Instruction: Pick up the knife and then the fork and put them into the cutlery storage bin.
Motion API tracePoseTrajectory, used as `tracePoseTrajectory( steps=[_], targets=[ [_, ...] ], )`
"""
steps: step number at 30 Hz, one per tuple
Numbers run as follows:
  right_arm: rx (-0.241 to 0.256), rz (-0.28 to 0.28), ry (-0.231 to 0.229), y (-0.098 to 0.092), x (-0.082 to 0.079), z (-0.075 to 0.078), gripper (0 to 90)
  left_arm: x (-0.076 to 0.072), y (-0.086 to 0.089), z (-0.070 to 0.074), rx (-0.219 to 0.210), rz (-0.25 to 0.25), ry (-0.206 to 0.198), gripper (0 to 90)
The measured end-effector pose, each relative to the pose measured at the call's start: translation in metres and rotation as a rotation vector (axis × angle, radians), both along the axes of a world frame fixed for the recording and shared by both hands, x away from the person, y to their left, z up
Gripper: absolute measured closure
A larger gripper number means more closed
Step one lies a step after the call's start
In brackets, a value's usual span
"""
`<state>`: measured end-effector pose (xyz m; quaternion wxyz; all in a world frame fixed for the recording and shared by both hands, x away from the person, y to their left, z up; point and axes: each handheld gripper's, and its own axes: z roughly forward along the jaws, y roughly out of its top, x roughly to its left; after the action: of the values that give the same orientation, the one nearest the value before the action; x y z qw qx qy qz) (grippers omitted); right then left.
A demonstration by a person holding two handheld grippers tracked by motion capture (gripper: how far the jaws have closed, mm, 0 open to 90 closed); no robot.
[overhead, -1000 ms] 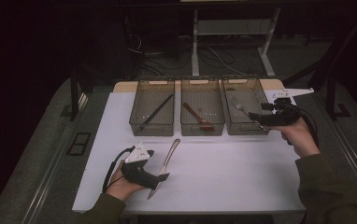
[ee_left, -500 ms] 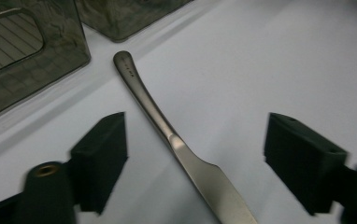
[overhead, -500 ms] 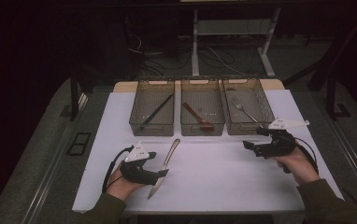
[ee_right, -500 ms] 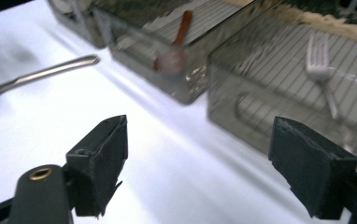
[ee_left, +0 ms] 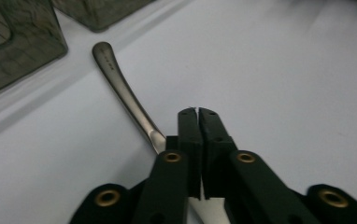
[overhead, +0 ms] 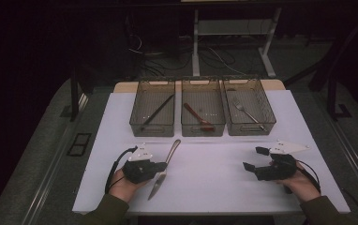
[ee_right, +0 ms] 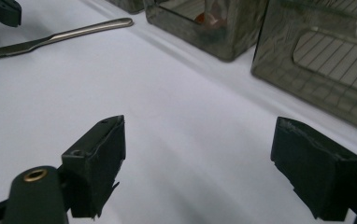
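A silver table knife [overhead: 171,151] lies on the white table, handle toward the bins. My left gripper [overhead: 160,166] rests at the front left with its jaws shut right beside the knife's middle. In the left gripper view the closed jaws [ee_left: 198,112] sit just right of the knife [ee_left: 120,86], whose handle runs off to the upper left and passes under them. My right gripper [overhead: 254,158] is held at the front right, open, with nothing between its jaws [ee_right: 199,123]. The knife [ee_right: 60,36] lies far off in that view.
Three clear bins stand in a row at the back: the left bin [overhead: 152,132] holds a dark stick [overhead: 157,111], the middle bin [overhead: 203,132] a wooden spoon [overhead: 198,117], the right bin [overhead: 252,131] a fork [overhead: 248,114]. White tabletop [overhead: 214,178] spreads between the grippers.
My right gripper has pulled back from the right bin toward the front right of the table, still open. The left gripper and the knife have stayed in place.
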<state>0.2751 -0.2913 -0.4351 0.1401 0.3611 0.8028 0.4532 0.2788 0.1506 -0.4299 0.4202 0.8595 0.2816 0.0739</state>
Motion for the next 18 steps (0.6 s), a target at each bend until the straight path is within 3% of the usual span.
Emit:
tracePoseTrajectory(
  steps=[6,18],
  targets=[
    [-0.001,0.003,0.012,-0.005,-0.008,-0.004,17.2,0.004,-0.01,-0.007,0.051,0.0,0.011,88.8],
    [-0.005,0.007,0.023,-0.004,-0.007,-0.006,17.2,0.01,-0.021,-0.017,0.1,-0.006,0.039,88.7]
  ],
)
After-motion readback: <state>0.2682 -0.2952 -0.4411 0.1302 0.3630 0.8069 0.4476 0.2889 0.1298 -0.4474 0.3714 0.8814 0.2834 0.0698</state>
